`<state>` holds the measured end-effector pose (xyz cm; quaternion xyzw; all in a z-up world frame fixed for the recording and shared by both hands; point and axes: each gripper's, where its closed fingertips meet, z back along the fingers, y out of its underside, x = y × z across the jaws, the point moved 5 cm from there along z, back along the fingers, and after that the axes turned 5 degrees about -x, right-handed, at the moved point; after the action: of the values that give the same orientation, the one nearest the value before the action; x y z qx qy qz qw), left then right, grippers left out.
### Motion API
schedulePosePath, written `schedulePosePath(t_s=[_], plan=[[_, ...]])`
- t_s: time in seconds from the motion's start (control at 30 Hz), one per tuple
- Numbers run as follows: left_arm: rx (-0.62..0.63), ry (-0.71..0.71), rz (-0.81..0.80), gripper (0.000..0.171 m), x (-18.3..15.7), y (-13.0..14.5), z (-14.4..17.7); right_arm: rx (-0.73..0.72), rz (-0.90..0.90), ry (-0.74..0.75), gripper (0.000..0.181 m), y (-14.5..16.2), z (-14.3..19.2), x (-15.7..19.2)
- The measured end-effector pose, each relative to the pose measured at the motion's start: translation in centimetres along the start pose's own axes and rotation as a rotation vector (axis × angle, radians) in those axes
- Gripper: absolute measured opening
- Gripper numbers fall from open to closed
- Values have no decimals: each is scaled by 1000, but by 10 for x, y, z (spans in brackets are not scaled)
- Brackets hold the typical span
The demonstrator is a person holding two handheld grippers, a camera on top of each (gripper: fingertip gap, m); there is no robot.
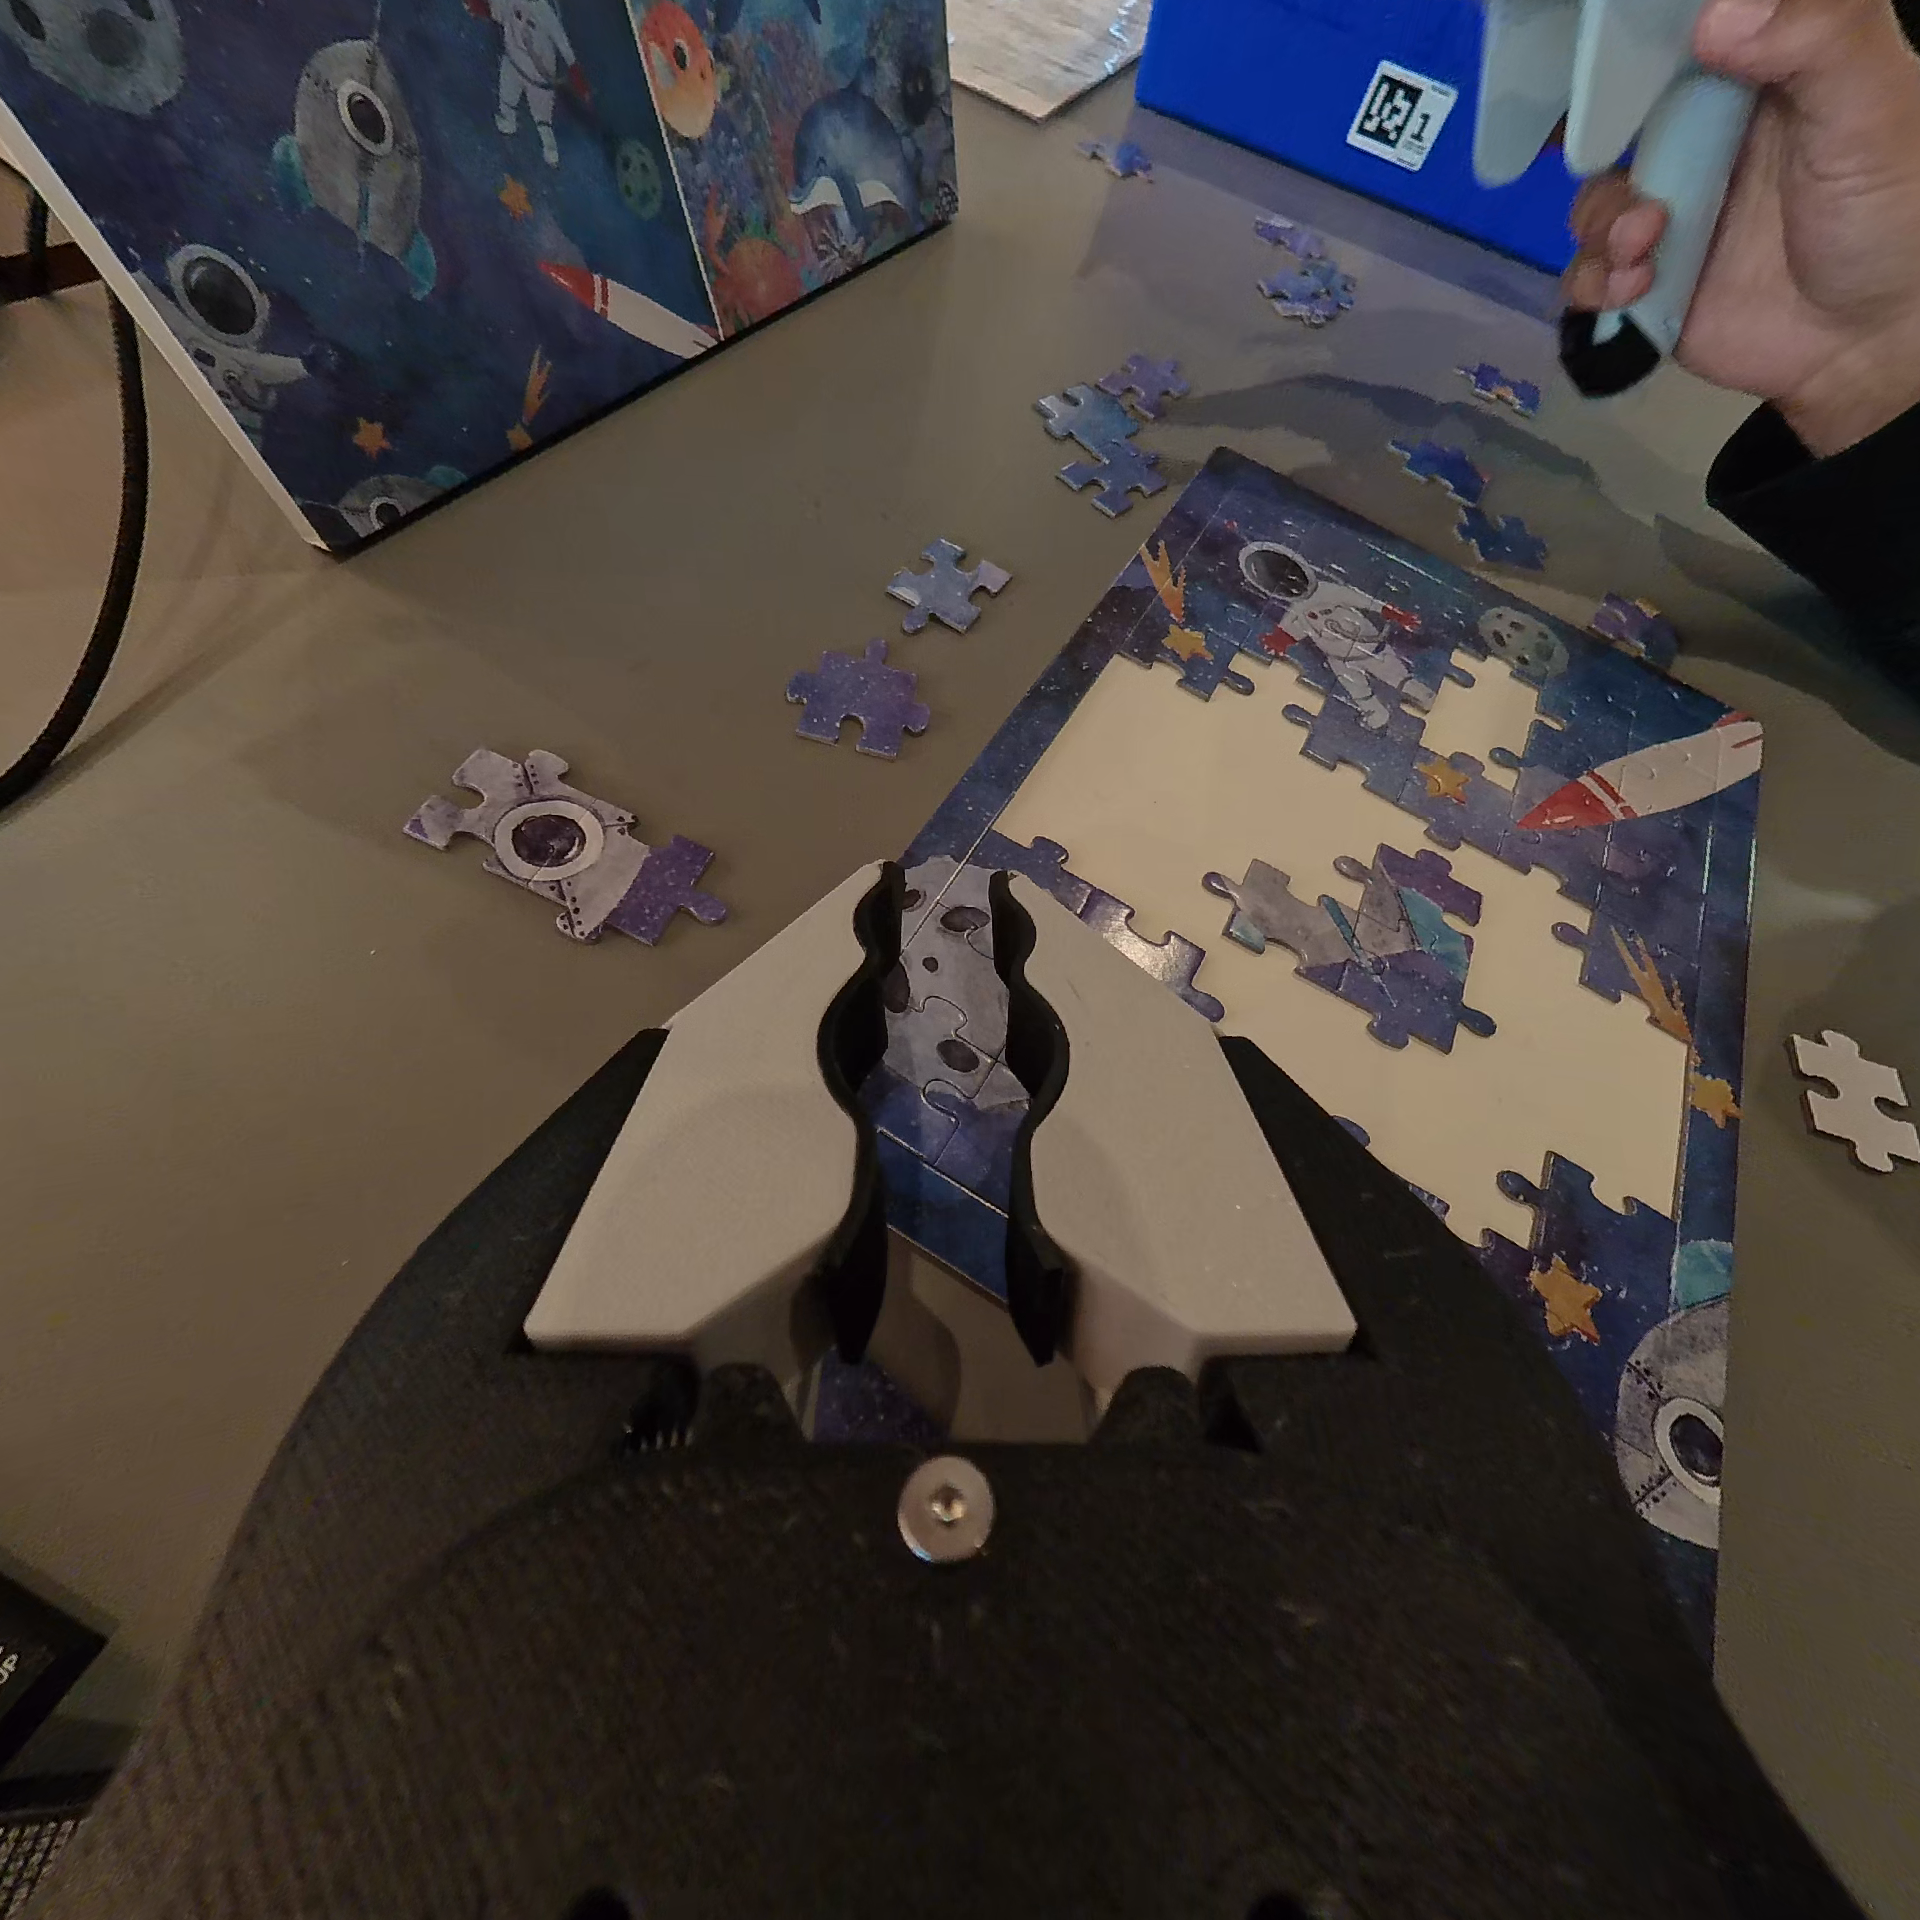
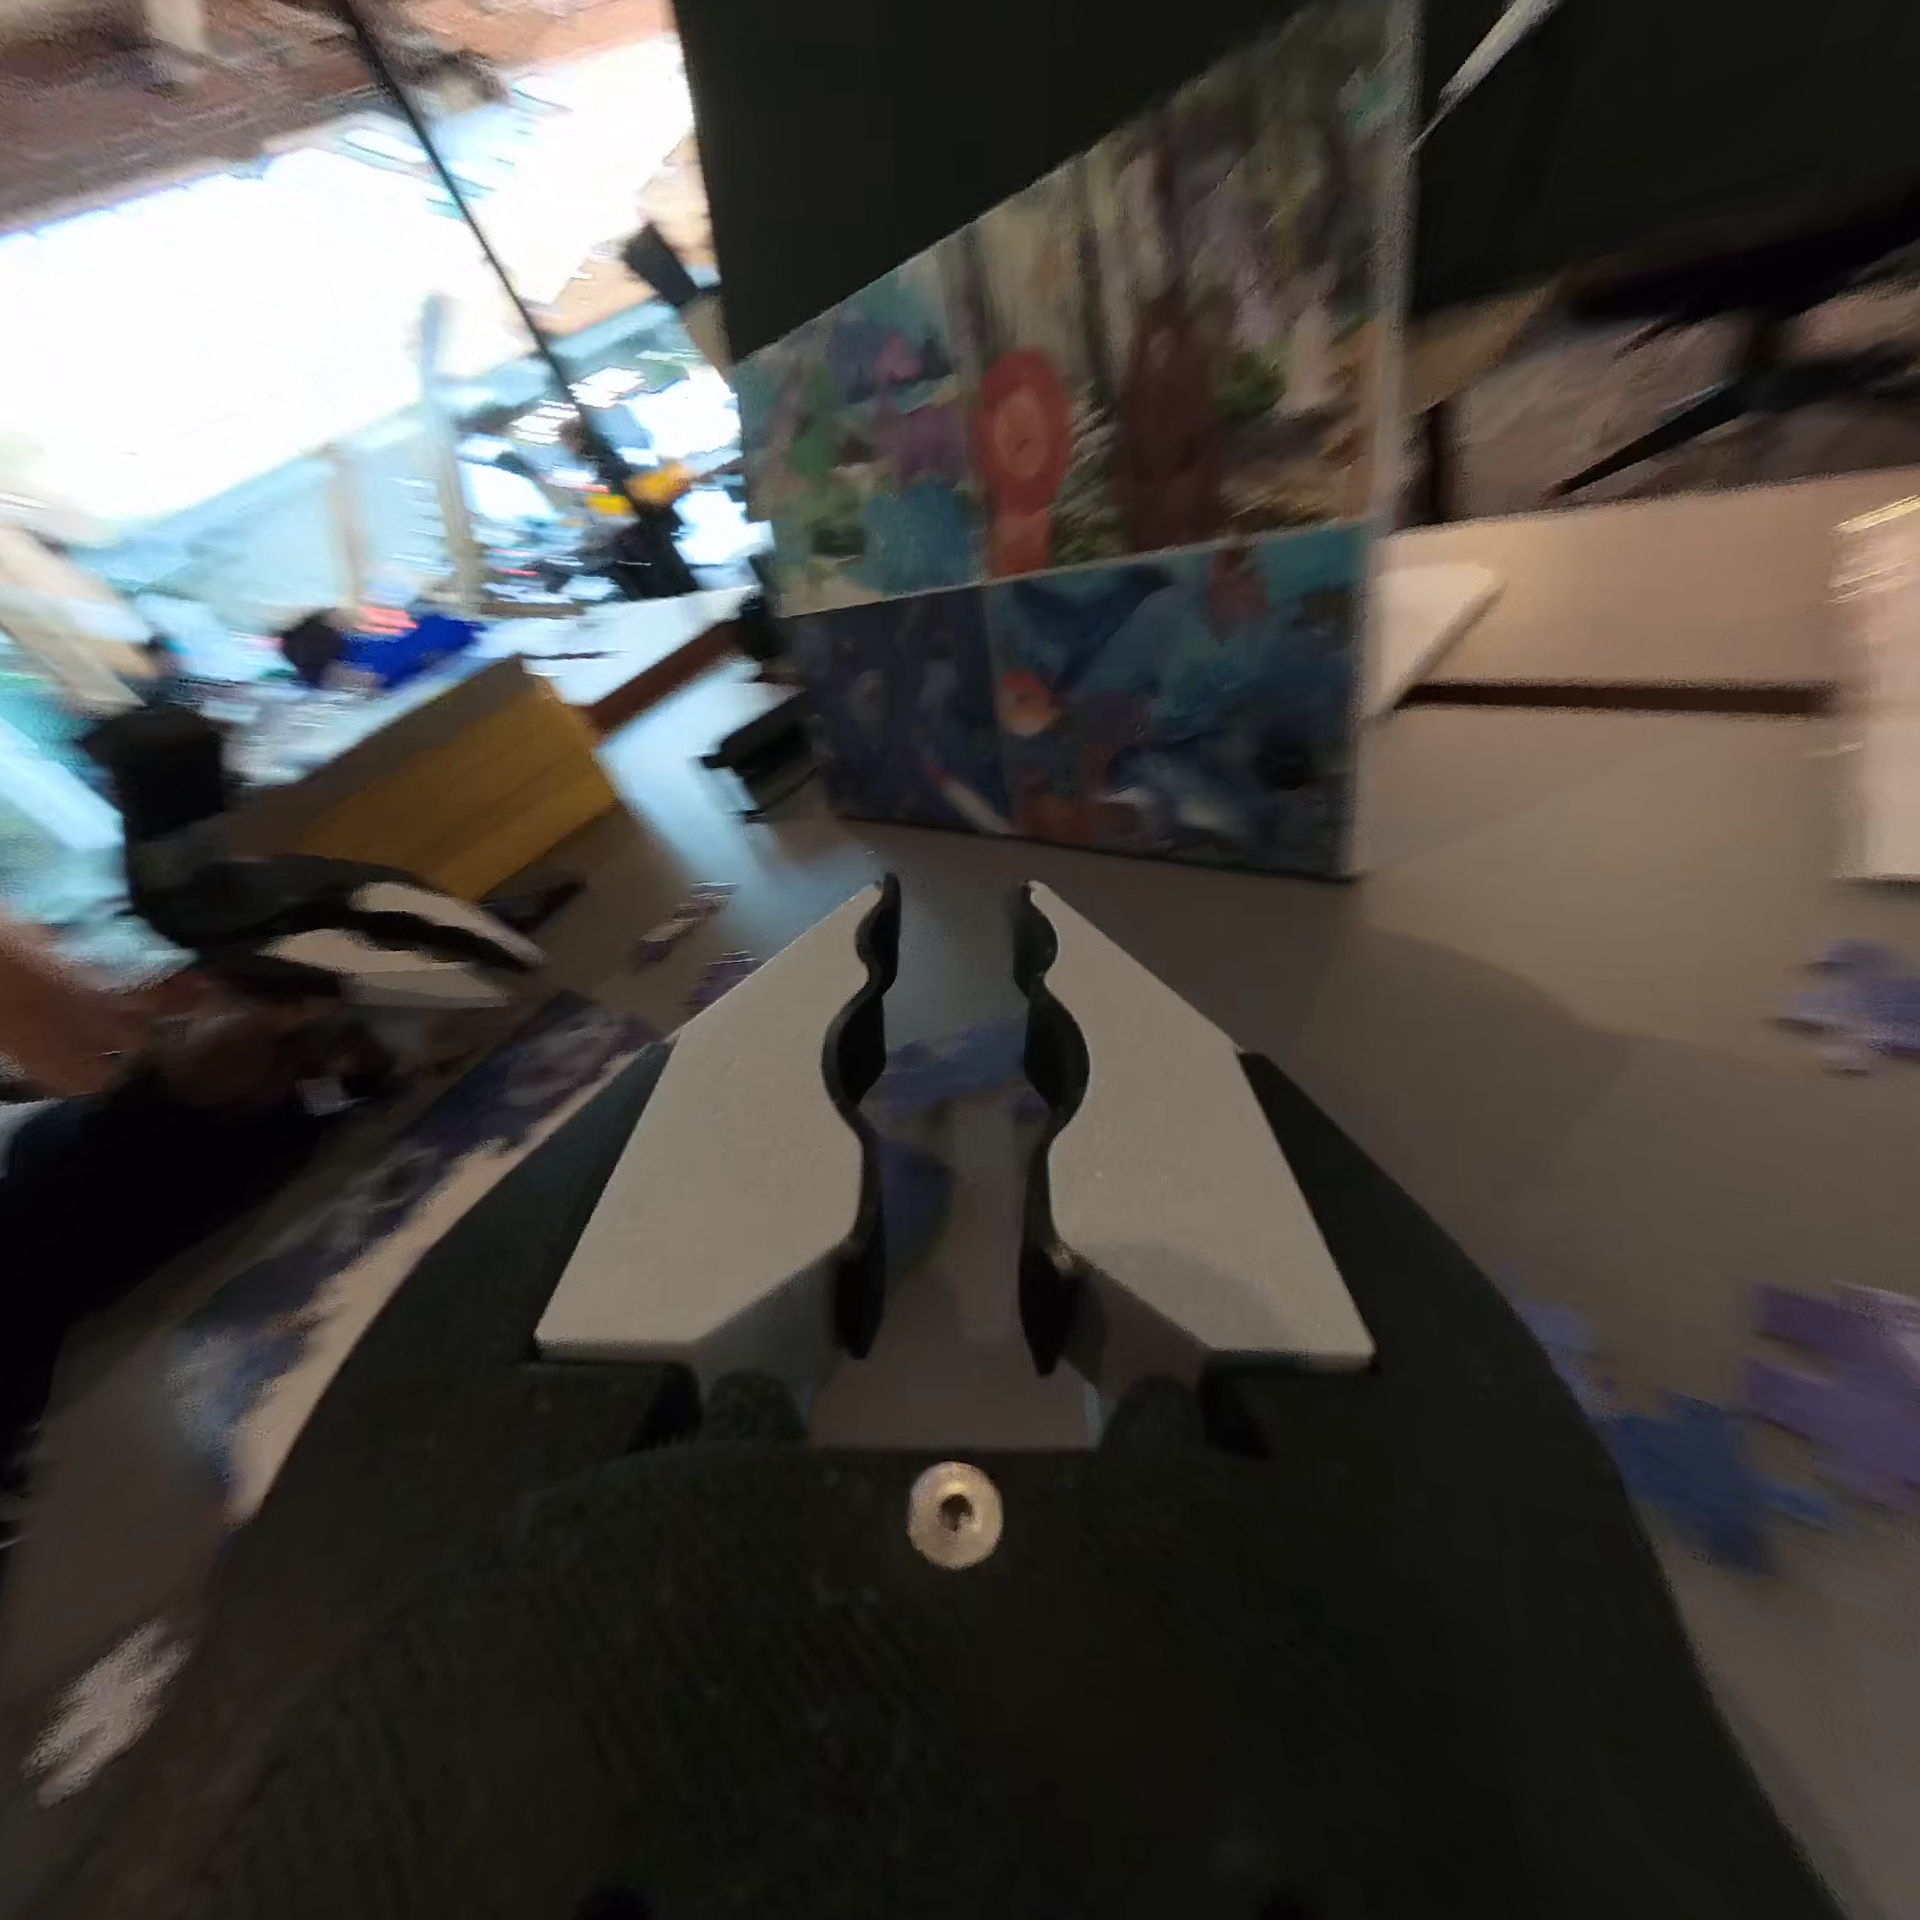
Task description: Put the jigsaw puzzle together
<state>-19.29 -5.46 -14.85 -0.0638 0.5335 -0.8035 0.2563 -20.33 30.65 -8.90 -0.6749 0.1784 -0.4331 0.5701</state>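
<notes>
The partly built space jigsaw (image 1: 1382, 831) lies on its board on the grey table, with the border and some inner pieces in place and cream gaps in the middle. My left gripper (image 1: 945, 883) hovers over its near-left corner, jaws a little apart and empty. Loose pieces lie to the left: a joined porthole pair (image 1: 566, 857), a purple piece (image 1: 860, 698) and a pale piece (image 1: 948, 587). My right gripper (image 2: 956, 894) is open and empty, held above the table and pointing at the puzzle box (image 2: 1081, 623). That view is blurred; the jigsaw (image 2: 468, 1122) shows at the left.
The picture-covered puzzle box (image 1: 416, 260) stands at the back left. A blue box (image 1: 1299, 94) stands at the back. A hand (image 1: 1829, 229) holds the other gripper at the top right. More loose pieces (image 1: 1107, 436) lie behind the board, and a face-down white piece (image 1: 1855, 1107) to its right. My right fingertips sit around 30 centimetres from my left ones.
</notes>
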Motion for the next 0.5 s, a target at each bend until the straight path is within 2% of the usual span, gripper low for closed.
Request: schedulePosePath(t_s=[0.13,0.2,0.5], plan=[[1,0,-1,14,0,0,0,33,351,246,17,-17,18,-8],[3,-1,-2,14,0,0,0,21,471,312,12,-25,24,-5],[4,-1,0,14,0,0,0,-27,521,367,8,-37,41,-10]])
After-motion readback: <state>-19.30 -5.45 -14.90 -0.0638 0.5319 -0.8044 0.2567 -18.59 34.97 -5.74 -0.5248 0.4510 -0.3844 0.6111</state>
